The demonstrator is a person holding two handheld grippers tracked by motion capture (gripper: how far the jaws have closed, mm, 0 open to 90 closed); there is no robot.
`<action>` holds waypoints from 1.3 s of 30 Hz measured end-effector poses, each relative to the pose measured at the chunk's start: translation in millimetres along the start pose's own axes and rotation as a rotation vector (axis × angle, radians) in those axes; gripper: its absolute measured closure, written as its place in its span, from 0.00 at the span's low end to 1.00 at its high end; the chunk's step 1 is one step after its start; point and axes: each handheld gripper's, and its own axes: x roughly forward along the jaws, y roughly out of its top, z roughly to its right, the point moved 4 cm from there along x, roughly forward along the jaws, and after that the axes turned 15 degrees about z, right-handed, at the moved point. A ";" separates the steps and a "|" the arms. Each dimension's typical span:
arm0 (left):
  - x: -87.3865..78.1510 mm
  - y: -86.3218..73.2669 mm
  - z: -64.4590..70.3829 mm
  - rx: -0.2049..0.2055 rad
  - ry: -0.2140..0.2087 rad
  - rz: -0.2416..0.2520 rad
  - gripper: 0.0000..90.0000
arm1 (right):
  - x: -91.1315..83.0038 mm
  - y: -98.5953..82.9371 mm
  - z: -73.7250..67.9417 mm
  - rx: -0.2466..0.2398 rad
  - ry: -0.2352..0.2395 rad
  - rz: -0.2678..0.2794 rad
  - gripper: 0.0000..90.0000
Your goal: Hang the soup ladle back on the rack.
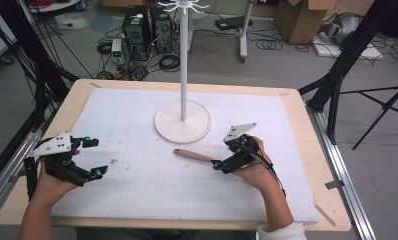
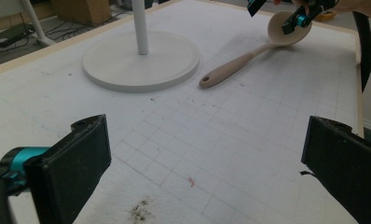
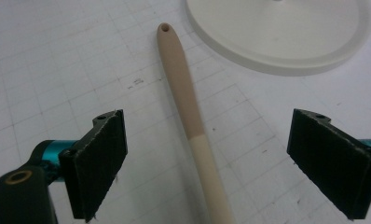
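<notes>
A wooden spoon (image 1: 193,155) lies on the white gridded mat (image 1: 137,185), its handle end pointing left toward the mat's middle. My right gripper (image 1: 223,154) is open over the spoon's bowl end. In the right gripper view (image 3: 207,161) the handle (image 3: 188,107) runs up between the two black pads, touching neither. My left gripper (image 1: 94,157) is open at the mat's left side with nothing between its pads (image 2: 81,158). From there the spoon (image 2: 235,65) lies ahead, its bowl under the right gripper (image 2: 291,14).
A white stand with a round base (image 1: 182,122) and a tall pole topped with hooks stands at the mat's centre, just behind the spoon. The base (image 3: 277,37) is close to the handle tip. A dark smudge (image 2: 139,212) marks the mat near my left gripper.
</notes>
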 end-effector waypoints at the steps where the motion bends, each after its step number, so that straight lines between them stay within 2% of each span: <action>1: 0.0 0.0 0.0 0.000 0.000 0.000 0.02 | 2.3 0.4 0.1 0.003 0.004 -0.011 0.12; 4: 0.1 0.0 -0.3 0.003 0.001 0.000 0.02 | 10.2 0.9 1.4 0.001 0.008 -0.052 0.12; 6: 0.4 -0.2 -0.4 0.003 -0.001 -0.001 0.02 | 12.1 1.1 1.7 -0.003 0.012 -0.053 0.12; 7: 0.6 -0.5 -0.2 0.000 -0.001 -0.003 0.02 | 17.9 -0.6 3.2 0.000 0.024 -0.070 0.12; 10: 1.0 -0.9 -0.3 0.002 -0.002 -0.005 0.02 | 25.1 -6.1 4.9 0.008 0.016 -0.113 0.12; 12: 1.7 -1.5 -0.2 -0.002 0.001 -0.006 0.02 | 30.6 -9.4 6.4 -0.009 0.022 -0.139 0.12; 23: 3.1 -1.2 0.8 0.004 0.000 -0.008 0.02 | 40.4 -15.7 6.0 -0.023 0.027 -0.204 0.18; 39: 2.9 -1.6 -0.1 0.006 0.009 -0.013 0.02 | 43.1 -19.9 7.0 -0.010 0.039 -0.263 0.42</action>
